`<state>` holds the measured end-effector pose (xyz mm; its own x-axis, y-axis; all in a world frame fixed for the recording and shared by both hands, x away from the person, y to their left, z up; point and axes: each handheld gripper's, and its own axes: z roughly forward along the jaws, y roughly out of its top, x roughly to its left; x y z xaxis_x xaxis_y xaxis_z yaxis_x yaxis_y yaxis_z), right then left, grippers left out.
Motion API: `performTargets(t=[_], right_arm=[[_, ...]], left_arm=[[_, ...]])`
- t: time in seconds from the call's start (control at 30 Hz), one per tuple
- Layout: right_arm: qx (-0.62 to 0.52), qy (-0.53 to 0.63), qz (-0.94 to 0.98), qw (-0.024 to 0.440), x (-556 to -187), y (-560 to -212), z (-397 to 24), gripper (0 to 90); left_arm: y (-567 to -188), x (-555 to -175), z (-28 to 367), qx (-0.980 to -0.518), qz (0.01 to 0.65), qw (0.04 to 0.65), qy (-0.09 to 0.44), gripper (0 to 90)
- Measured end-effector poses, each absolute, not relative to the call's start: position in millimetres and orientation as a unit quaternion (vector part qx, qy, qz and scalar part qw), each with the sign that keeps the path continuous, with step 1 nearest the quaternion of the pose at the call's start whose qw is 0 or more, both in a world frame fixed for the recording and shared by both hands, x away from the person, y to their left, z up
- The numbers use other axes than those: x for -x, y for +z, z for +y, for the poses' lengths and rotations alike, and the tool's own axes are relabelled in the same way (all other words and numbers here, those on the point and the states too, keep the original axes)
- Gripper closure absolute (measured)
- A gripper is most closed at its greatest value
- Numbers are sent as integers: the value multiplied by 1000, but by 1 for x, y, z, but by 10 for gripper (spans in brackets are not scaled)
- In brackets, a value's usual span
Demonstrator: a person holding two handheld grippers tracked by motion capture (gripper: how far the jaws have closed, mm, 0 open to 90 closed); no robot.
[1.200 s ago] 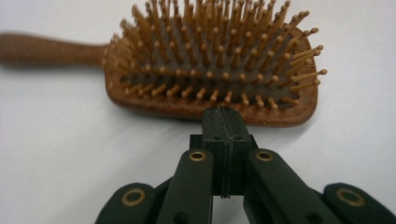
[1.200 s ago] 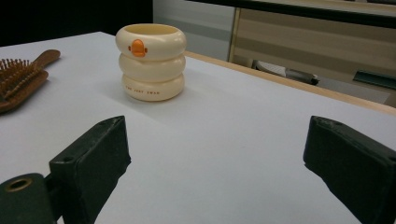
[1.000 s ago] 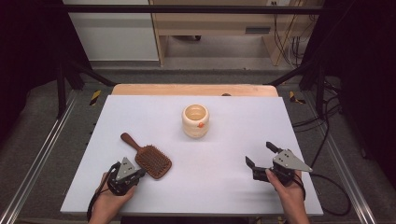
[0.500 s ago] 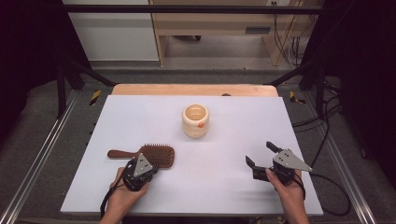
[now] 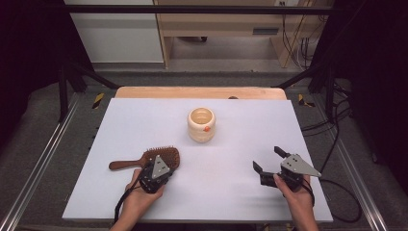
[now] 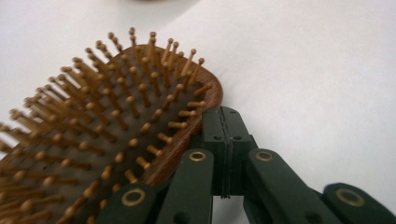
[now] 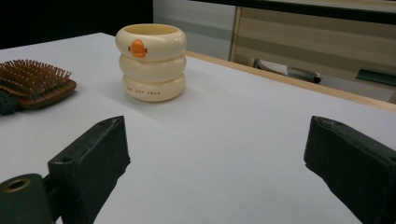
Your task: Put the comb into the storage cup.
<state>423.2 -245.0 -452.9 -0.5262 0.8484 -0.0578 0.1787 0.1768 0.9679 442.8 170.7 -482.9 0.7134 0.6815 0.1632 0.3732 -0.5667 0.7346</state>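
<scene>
Nudging the hairbrush (image 5: 154,158) at the table's (image 5: 240,130) near left, the left gripper (image 6: 223,125) has its jaws pressed together against the brush's rim, gripping nothing; the right gripper (image 5: 267,161) rests wide open. Next probably calls for opening to grasp.

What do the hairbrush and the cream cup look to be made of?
Hairbrush: apparently wood, a reddish-brown rim with visible grain and a mild sheen, and tan round-tipped pins set in a dark pad. Cup: smooth cream surface with soft highlights, moulded as three stacked rings; glazed ceramic or plastic, the look leaves it open.
</scene>
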Motion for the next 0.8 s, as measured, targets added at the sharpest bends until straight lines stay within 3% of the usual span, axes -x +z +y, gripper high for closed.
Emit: performTargets(t=[0.8], right_arm=[[-367,520,704,316,-422,-453,-245,67]], left_arm=[[-479,-485,159,-839,366,345,210,900]])
